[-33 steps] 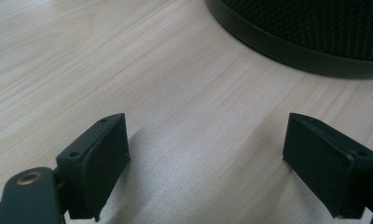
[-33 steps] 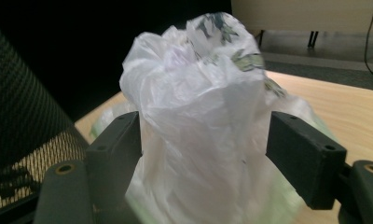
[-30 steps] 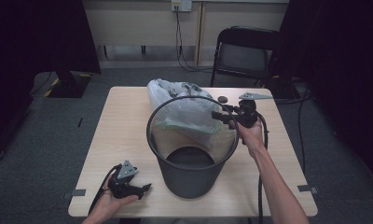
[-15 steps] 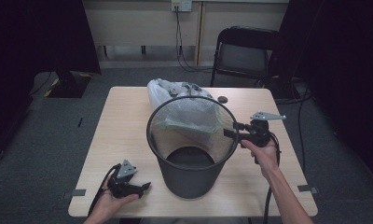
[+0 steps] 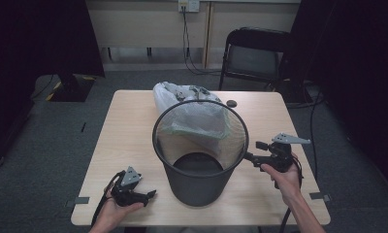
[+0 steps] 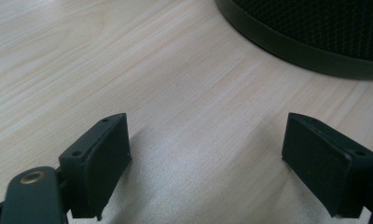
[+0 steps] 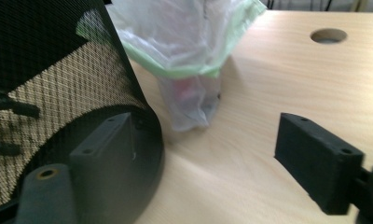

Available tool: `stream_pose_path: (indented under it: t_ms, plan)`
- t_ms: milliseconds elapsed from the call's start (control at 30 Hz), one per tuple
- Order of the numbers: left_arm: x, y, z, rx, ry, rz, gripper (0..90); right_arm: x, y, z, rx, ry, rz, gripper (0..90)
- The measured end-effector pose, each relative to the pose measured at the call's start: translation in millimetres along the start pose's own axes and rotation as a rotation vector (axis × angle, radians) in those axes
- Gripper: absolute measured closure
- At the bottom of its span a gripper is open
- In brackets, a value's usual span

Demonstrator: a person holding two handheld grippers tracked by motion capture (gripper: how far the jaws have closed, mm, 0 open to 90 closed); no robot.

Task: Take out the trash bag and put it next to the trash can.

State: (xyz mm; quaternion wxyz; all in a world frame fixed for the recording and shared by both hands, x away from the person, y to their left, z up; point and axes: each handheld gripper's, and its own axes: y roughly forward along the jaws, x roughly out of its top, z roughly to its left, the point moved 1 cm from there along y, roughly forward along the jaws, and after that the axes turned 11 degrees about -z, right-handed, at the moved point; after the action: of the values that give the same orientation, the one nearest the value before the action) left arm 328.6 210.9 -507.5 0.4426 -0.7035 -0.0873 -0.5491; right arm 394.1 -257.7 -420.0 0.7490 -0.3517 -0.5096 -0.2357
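A black mesh wastebasket (image 5: 199, 160) stands upright in the middle of the wooden table (image 5: 129, 131). Behind it lies a filled translucent plastic bag (image 5: 192, 111) with a green rim. My left gripper (image 5: 151, 193) rests near the table's front left, open, jaws pointing at the bin's base (image 6: 315, 37), with bare wood between them (image 6: 208, 140). My right gripper (image 5: 254, 151) is held to the right of the bin, open and holding nothing. In the right gripper view its jaws (image 7: 208, 140) frame the bin's lower wall (image 7: 58, 93) and the bag (image 7: 184, 46).
A round cable hole (image 5: 231, 103) sits in the table behind the bin, also visible as the hole (image 7: 328, 35). A black folding chair (image 5: 260, 53) stands beyond the table's far right corner. Cables (image 5: 313, 121) run over the carpet at the right.
My right gripper has come away from the bin's rim, moving right and down toward the table's near right side. The left gripper has stayed put.
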Motion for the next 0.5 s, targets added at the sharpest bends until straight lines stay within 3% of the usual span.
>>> stream_pose_path:
  t_ms: [367, 500]
  plan:
    - [-0.6, -0.7, 0.5, -0.009, 0.005, -0.003, 14.1, -35.9, -15.5, 5.9, -0.07, -0.008, 0.085, 15.7]
    - [-0.6, -0.7, 0.5, -0.009, 0.005, -0.003, 14.1, -48.9, -14.8, 6.6, -0.089, -0.007, 0.148, 17.3]
